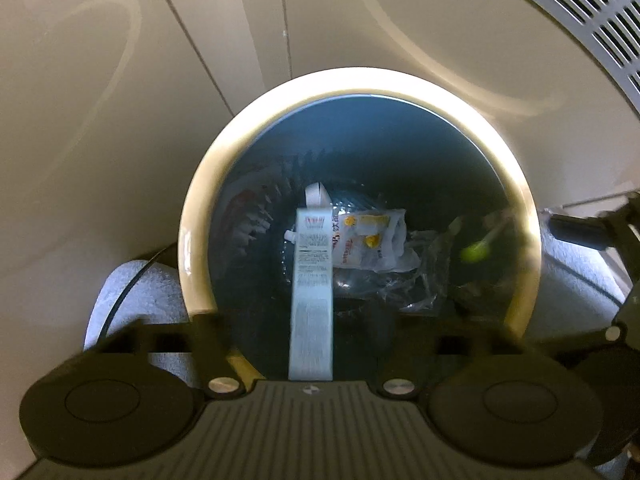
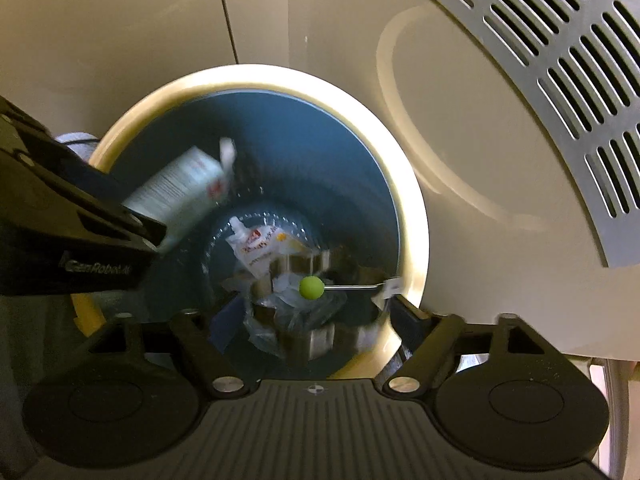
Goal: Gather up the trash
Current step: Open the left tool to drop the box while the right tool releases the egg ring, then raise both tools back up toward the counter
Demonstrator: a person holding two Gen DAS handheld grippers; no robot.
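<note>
Tongs on both sides look spread wide, pinching nothing. One white carton drops blurred into the bin; only right wrist view clearly shows one green lollipop above wrappers.

Beige tiled floor beside grey slotted grille.

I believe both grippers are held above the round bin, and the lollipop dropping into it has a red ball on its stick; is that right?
Not quite: the lollipop has a green ball, not red, as the right wrist view shows. The rest stands: both grippers hang over the round bin, with the left gripper at its left edge.
</note>
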